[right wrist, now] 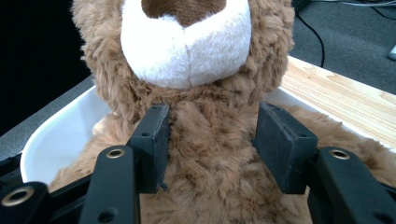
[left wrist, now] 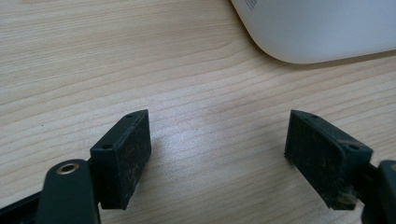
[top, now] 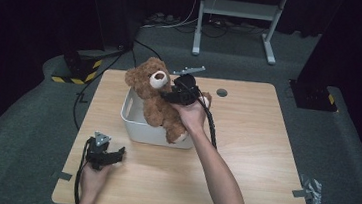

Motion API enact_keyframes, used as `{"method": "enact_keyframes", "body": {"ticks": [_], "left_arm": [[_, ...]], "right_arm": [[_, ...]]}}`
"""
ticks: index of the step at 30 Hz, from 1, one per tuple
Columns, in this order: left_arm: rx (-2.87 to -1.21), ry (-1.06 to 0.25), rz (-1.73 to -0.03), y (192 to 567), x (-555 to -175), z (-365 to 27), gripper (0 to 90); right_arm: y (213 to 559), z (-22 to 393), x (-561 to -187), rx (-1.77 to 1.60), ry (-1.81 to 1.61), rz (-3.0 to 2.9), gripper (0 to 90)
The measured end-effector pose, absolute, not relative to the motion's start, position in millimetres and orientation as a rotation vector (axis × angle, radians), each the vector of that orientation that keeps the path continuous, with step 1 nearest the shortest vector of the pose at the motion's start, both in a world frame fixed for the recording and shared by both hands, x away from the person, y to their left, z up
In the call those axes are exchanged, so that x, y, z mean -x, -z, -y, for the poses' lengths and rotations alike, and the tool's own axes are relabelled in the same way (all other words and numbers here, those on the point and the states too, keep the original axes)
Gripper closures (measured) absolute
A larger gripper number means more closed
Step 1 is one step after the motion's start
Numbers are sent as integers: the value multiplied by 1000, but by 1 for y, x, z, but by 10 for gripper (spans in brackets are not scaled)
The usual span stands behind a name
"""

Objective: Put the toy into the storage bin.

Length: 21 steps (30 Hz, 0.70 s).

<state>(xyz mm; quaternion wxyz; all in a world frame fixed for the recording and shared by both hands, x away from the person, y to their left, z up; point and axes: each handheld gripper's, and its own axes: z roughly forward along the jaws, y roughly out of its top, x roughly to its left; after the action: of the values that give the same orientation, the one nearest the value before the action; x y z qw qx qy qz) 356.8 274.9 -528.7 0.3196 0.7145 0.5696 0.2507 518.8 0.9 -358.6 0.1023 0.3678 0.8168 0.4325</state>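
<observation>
Dark curtains and grey carpet surround the wooden bench (top: pixel 244 153), which carries one white tub (top: pixel 139 128). Your right hand-held gripper (right wrist: pixel 211 142) sits at the teddy bear's (top: pixel 161 100) chest just below the muzzle, jaws spread with fur between them; the pads (right wrist: pixel 285 144) stand at either side of the plush and do not appear to pinch it. The bear sits upright in the tub, one leg hanging over the near wall. Judgement: the step in hand is letting go after seating the toy. Spread the jaws fully before drawing back, and pull straight away from the chest, or the fur may snag a pad and tip the bear out. Your left hand-held gripper (left wrist: pixel 217 154) rests on the bench near the tub's corner, jaws wide apart and empty; keep it clear.
</observation>
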Motion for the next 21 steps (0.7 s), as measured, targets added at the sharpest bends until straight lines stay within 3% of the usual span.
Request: {"method": "enact_keyframes", "body": {"ticks": [21], "left_arm": [[-1877,-662,-1490,529,-357,-275,226]], "right_arm": [[355,1,-513,-1072,-1266,-2391,438]]}}
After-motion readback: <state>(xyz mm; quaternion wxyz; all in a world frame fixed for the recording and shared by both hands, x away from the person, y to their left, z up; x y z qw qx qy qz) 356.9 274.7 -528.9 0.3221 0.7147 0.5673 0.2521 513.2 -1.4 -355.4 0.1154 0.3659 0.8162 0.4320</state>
